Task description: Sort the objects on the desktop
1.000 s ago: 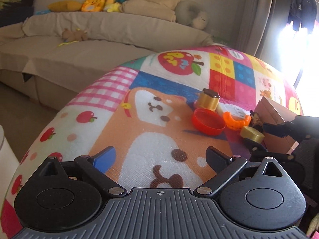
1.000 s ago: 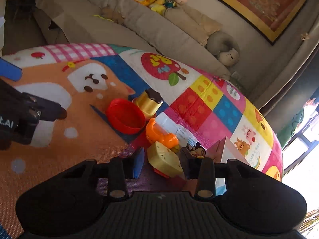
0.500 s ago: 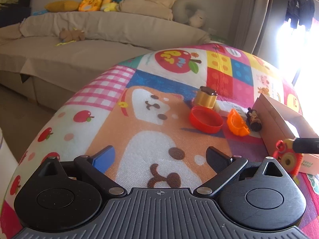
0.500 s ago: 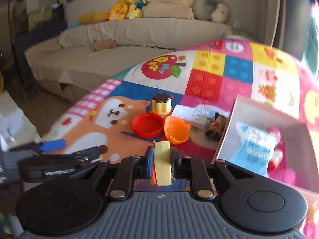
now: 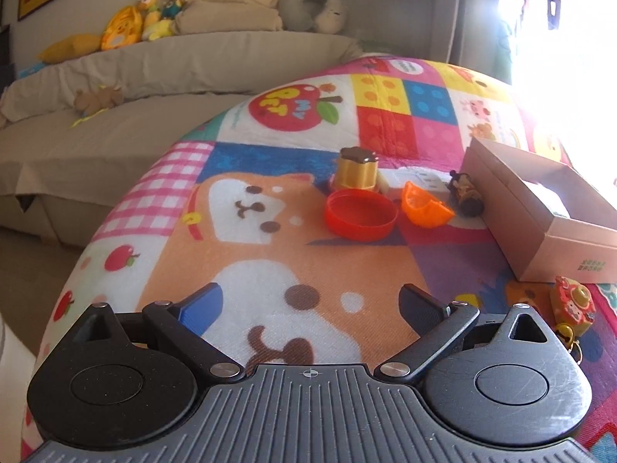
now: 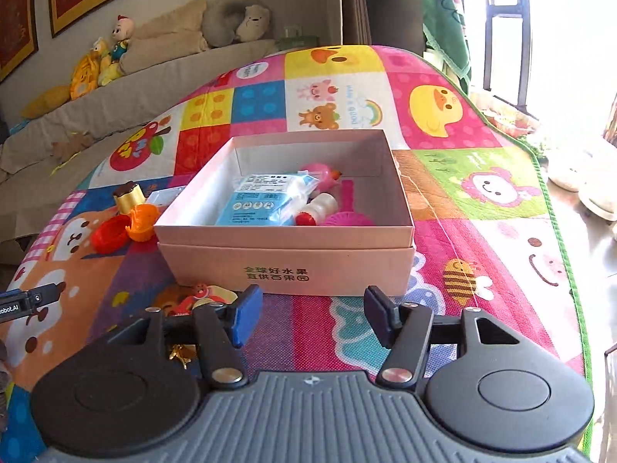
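**Inspector A:** Readable writing first. The pink cardboard box [image 6: 285, 266] carries two lines of green Chinese print on its near wall. The patchwork play mat [image 6: 482, 231] covering the worktop shows "MY PET" on its apple panel. The left hand-held gripper [image 5: 310, 303] bears part of a mark ending "robot.AI", seen at the left edge of the right wrist view.

**Inspector B:** Counts?

**Inspector A:** Left of the box: one gold cap [image 5: 355, 171], one red lid [image 5: 360, 214], one orange piece [image 5: 424, 206], one small dark figure [image 5: 466, 193], one white packet [image 5: 418, 181]. Inside the box: one blue packet [image 6: 266, 200], one small white bottle [image 6: 322, 208], and pink items I cannot separate. One orange keychain toy [image 5: 572, 305] lies on the mat just near of the box's left corner.

**Inspector B:** Grippers?

**Inspector A:** Two. The left stands wide, nothing between its fingers. The right hand-held gripper [image 6: 308, 318] is opening, nothing between its pads, just near of the box.
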The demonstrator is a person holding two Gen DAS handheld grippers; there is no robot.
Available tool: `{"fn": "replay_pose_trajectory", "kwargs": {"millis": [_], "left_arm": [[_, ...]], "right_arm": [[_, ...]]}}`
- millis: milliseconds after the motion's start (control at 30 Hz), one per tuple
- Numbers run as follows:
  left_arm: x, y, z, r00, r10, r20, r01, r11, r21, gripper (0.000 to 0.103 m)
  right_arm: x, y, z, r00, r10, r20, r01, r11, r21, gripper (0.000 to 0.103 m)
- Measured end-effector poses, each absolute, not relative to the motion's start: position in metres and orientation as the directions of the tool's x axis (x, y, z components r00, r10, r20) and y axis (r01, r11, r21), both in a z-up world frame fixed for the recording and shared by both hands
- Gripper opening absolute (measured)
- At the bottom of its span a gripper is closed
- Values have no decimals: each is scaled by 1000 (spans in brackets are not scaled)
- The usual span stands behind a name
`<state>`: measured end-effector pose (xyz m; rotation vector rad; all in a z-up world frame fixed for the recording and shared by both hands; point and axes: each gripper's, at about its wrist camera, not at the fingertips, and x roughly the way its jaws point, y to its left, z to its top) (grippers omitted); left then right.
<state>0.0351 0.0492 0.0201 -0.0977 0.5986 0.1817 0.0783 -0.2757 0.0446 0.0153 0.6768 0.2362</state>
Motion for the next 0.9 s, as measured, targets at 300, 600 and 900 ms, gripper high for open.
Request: {"fn": "replay_pose_trajectory", "kwargs": {"millis": [300,600,900], "left_arm": [[127,32,21,794,113,-597,-96,994,60,101],[153,19,8,763,147,-630,-125,989,80,69],[78,6,16,757,0,-654,-7,1000,-7,70]], "right_arm": [[61,-266,17,766,220,-604,-225,972,68,90],[71,-279,12,738,257,-624,-192,966,172,103],[74,-276,10,722,262,-641,-197,965,172,103]]}}
